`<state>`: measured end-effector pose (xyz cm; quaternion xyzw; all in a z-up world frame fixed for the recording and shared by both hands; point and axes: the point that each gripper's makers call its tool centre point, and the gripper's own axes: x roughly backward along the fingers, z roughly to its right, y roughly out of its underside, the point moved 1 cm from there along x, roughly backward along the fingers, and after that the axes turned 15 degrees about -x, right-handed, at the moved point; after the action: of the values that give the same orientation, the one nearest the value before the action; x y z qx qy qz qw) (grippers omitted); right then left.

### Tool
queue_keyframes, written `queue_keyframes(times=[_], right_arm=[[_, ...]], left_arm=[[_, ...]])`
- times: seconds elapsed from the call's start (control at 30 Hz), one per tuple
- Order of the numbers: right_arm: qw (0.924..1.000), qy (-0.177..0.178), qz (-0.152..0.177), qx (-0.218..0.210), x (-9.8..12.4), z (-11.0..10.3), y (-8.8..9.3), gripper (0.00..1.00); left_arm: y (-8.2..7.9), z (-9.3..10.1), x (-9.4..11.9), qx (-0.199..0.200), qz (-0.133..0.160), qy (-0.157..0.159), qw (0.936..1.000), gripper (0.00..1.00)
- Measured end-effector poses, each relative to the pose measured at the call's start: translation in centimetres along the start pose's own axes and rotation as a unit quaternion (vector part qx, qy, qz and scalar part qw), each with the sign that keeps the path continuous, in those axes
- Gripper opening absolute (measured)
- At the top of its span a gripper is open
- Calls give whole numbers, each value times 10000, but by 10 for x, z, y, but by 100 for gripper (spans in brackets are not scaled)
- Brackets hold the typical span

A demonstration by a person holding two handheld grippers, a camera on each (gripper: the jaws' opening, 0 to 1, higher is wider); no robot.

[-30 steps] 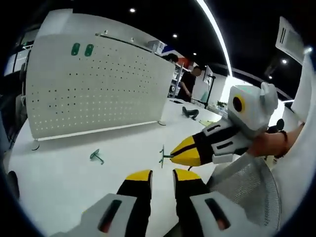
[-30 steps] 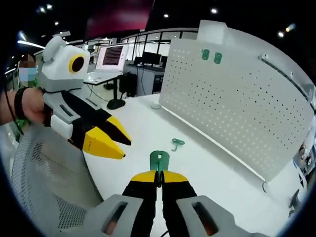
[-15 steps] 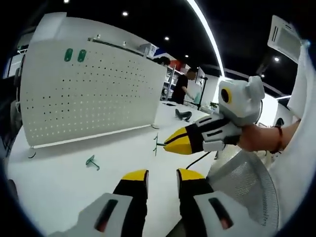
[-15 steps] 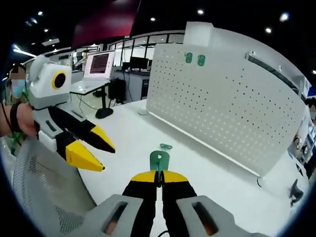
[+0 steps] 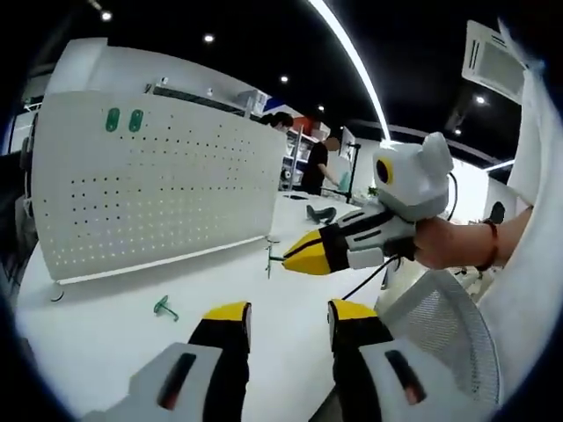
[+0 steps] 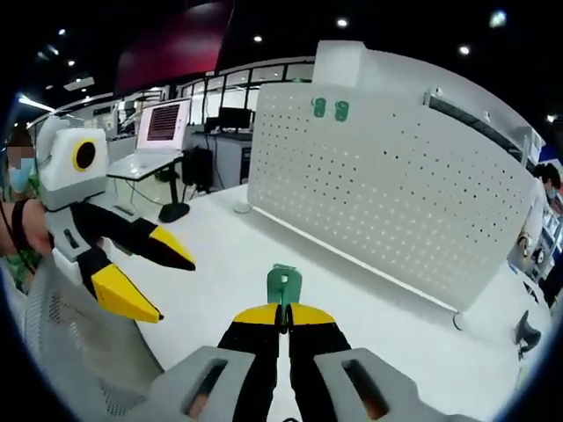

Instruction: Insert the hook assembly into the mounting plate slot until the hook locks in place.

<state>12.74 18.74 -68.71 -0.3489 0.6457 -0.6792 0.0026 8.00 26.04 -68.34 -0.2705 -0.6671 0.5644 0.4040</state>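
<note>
1. White perforated mounting plate [image 6: 387,185] standing upright on the bench [image 5: 97,334], two green hooks [image 6: 330,108] already near its top edge.
2. Left tool [image 5: 286,318] spread apart, empty.
3. Right tool [image 6: 283,313] clamped on the green hook assembly [image 6: 283,286], well short of the plate.
4. Spare green hook [image 5: 164,308] lying on the bench.
5. Carry step in hand; next, line up with a slot and press till locked.

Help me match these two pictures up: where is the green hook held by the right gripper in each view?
Left gripper view: the green hook sits right of centre, seen edge-on at the tip of the right gripper.
Right gripper view: it stands just below centre, above that gripper's closed jaws.
Shared landmark: the white pegboard with two green plates near its top.
</note>
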Motion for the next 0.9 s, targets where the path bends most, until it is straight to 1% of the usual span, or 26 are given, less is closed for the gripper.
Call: queue_keyframes(times=[0.13, 0.2, 0.4, 0.47, 0.53, 0.57, 0.67, 0.8, 0.9], right_arm=[[10000, 29, 47, 2, -2, 3, -9, 1], [10000, 38, 82, -38, -3, 6, -13, 1], [9999, 15, 102, -8, -10, 7, -20, 1], [9999, 1, 122, -26, -12, 7, -22, 1], [9999, -46, 136, -58, -14, 6, -25, 1], [9999, -48, 142, -37, -16, 5, -26, 1], [9999, -48, 150, -53, -21, 6, -29, 1], [9998, -41, 166, -132, -28, 6, -33, 1], [9997, 1, 200, -124, -32, 6, -37, 1]], left_arm=[[-2, -3, 3, -38, 42, -132, 9999, 44], [0, -6, 4, -69, 20, -166, 9998, 44], [0, -13, 8, 32, 43, -279, 9996, 50], [1, -16, 9, -60, 20, -356, 9993, 54], [4, -19, 11, -145, -71, -443, 9989, 58], [3, -22, 12, -178, -67, -525, 9984, 60], [4, -26, 14, -215, -51, -641, 9977, 67], [4, -31, 16, -334, -32, -800, 9962, 69], [4, -32, 15, -365, 40, -847, 9957, 73]])
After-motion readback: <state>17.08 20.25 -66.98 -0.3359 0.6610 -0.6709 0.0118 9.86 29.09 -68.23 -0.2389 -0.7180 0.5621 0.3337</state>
